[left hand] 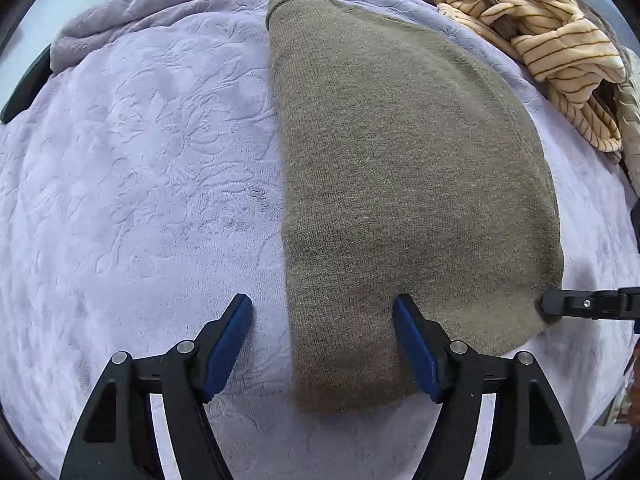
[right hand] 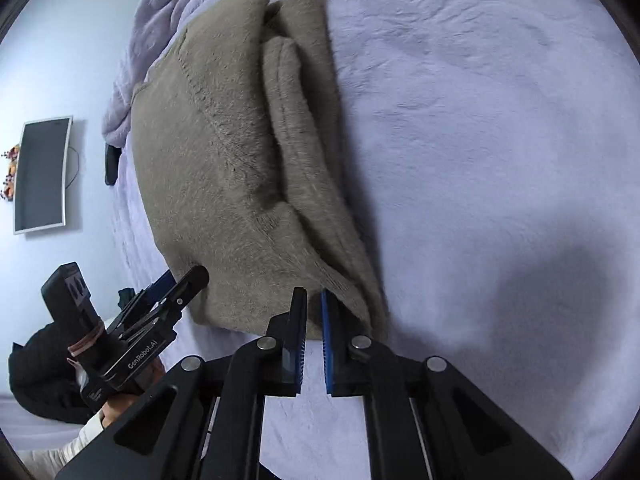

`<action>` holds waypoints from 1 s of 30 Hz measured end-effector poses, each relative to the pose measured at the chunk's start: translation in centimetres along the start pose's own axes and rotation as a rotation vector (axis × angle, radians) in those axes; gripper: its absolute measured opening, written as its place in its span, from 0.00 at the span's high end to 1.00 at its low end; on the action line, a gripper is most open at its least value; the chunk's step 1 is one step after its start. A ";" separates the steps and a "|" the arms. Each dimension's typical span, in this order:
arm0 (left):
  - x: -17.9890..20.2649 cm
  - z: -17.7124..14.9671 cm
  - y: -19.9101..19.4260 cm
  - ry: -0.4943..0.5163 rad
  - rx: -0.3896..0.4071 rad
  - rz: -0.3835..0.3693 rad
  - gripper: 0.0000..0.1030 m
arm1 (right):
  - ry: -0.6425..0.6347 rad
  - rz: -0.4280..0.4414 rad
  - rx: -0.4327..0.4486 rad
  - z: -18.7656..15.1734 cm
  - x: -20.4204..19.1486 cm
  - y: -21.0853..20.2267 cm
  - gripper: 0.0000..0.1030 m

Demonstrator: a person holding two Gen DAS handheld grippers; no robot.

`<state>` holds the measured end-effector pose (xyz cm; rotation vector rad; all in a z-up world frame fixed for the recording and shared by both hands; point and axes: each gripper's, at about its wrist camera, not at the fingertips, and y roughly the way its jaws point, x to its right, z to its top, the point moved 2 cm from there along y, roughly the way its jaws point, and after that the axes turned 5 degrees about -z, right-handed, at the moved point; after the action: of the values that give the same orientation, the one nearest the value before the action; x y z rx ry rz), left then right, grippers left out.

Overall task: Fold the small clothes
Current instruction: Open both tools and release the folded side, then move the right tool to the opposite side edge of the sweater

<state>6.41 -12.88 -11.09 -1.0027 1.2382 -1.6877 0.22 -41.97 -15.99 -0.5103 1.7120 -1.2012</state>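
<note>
Your left hand-held gripper (left hand: pixel 322 304) is hovering open, right hand-held gripper (right hand: pixel 314 296) pinching the sweater (left hand: pixel 400 184) edge — tugging risks undoing the fold.

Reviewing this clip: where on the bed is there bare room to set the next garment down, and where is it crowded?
Free: the lavender embossed blanket left of the folded olive-brown knit sweater in the left wrist view, up to the bunched blanket folds; also the wide stretch beyond the sweater's layered edge in the right wrist view. Crowded: the corner with the cream striped garment heap.
</note>
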 end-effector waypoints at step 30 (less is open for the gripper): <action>-0.2 0.5 0.0 -0.010 -0.063 0.047 0.14 | -0.108 -0.173 0.045 -0.7 -3.3 -3.3 0.52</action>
<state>6.92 -12.88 -10.97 -1.0104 1.3055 -1.6140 0.58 -40.50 -11.50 -0.6940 1.5712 -1.3073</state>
